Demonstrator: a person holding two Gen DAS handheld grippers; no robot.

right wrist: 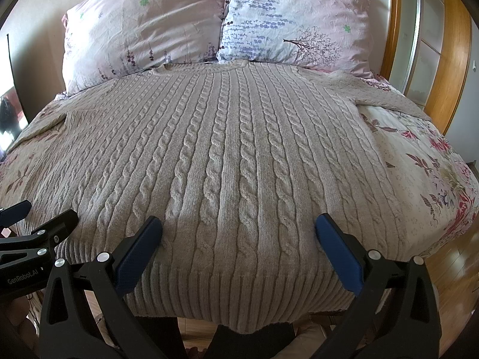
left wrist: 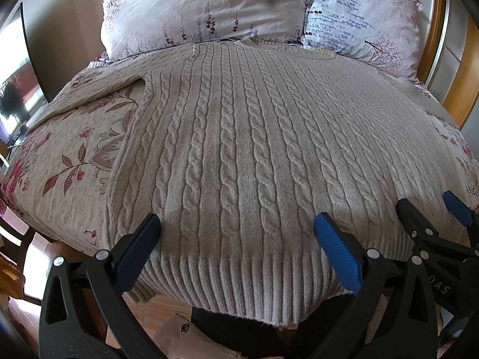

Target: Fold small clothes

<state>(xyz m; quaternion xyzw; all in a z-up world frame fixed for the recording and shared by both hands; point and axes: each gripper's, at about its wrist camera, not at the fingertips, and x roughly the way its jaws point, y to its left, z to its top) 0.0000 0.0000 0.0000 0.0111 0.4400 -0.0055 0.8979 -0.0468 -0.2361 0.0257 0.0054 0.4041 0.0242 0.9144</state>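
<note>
Bed (left wrist: 69, 161), floral cover; two pillows (right wrist: 143, 30) far ahead. Sweater (left wrist: 239, 149) flat, hem nearest. Left gripper (left wrist: 238, 224) wide over hem; right gripper (right wrist: 238, 226) wide alongside.

Sweater (left wrist: 239, 155): spread flat on the bed (left wrist: 71, 161), hem at the near edge and hanging over it, collar at the far end against the pillows.
Left sleeve (left wrist: 98, 89): stretched out to the left across the bed.
Right sleeve (right wrist: 386, 95): stretched out to the right across the bed.
Pillows, two: side by side behind the sweater at the head of the bed, left pillow (left wrist: 203, 9), right pillow (left wrist: 362, 18).
Left gripper (left wrist: 238, 224): over the hem, left of centre, jaws set wide apart.
Right gripper (right wrist: 238, 224): over the hem, just right of the left gripper, jaws likewise wide apart.
</note>
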